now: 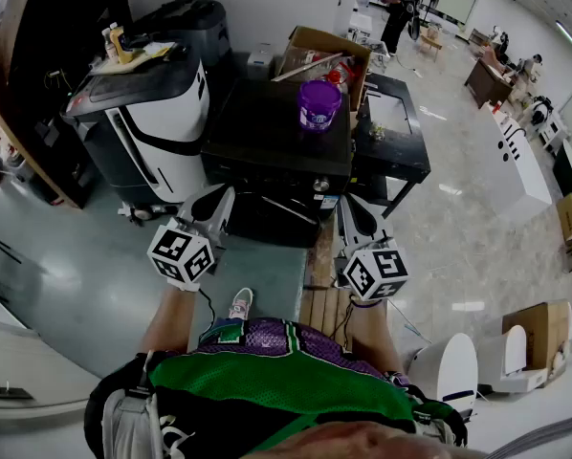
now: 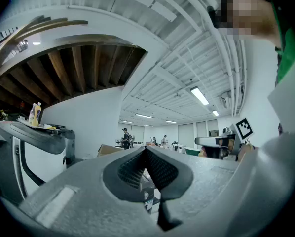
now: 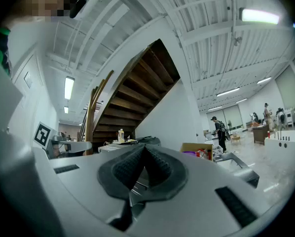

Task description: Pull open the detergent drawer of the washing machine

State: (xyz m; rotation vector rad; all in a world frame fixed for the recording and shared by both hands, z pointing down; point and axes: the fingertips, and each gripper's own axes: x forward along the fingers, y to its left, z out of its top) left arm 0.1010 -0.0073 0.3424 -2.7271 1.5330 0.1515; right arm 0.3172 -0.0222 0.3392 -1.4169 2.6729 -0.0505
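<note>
Evidently the approach is in hand: the left gripper and right gripper hover level, jaws together and empty, near the washer, whose drawer I cannot pick out; next, one must open and reach its edge.

The left forearm and right forearm reach forward side by side, each gripper held level. The left gripper has its fingers pressed together, nothing between them. The right gripper matches, its fingers closed and empty.
</note>
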